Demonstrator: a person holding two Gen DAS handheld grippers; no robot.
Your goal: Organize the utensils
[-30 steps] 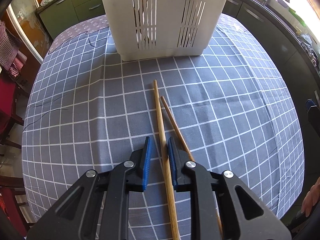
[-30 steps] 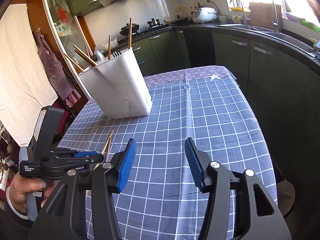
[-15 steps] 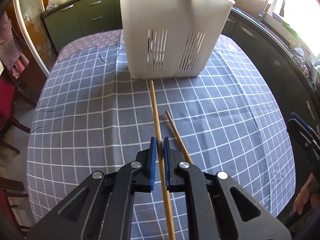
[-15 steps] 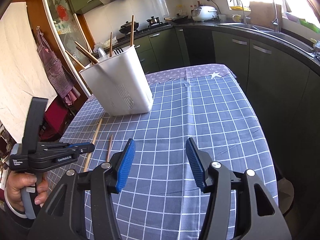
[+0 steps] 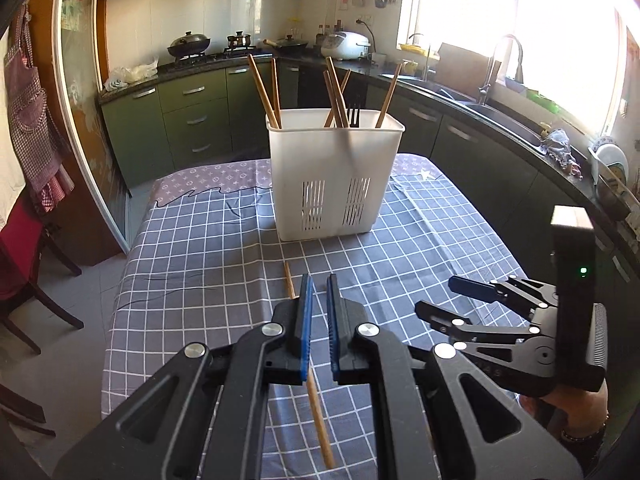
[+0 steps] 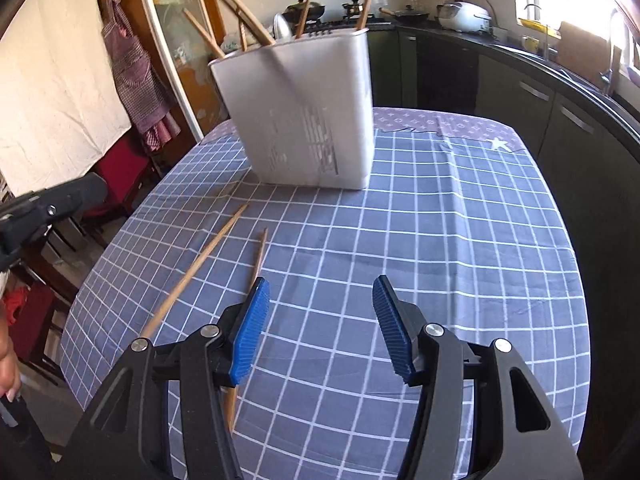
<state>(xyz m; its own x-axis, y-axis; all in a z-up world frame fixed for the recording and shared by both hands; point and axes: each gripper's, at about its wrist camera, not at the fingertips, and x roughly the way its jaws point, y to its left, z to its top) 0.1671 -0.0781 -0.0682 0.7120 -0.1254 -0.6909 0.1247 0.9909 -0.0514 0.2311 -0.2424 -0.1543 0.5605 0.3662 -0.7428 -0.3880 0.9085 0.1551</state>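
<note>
A white slotted utensil basket [image 5: 332,160] [image 6: 304,112] stands at the far middle of the checked tablecloth [image 5: 200,260], with several chopsticks and a fork upright in it. Two loose chopsticks lie on the cloth in front of it. My left gripper [image 5: 319,280] hangs above the long chopstick [image 5: 320,420] [image 6: 192,272], jaws shut, and the stick runs under its left finger rather than between the pads. My right gripper [image 6: 321,284] [image 5: 438,294] is open and empty low over the cloth. Its left finger covers part of the shorter chopstick [image 6: 260,256].
A red chair [image 5: 16,248] stands off the table's left edge, and an apron [image 5: 28,120] hangs behind it. Dark green cabinets and a sink counter [image 5: 500,120] wrap the back and right. A hand [image 5: 580,412] holds the right gripper.
The left gripper closed around the long chopstick, then rose and tipped up; the stick now lies below it. The right gripper swung left and nearer, over the shorter chopstick.
</note>
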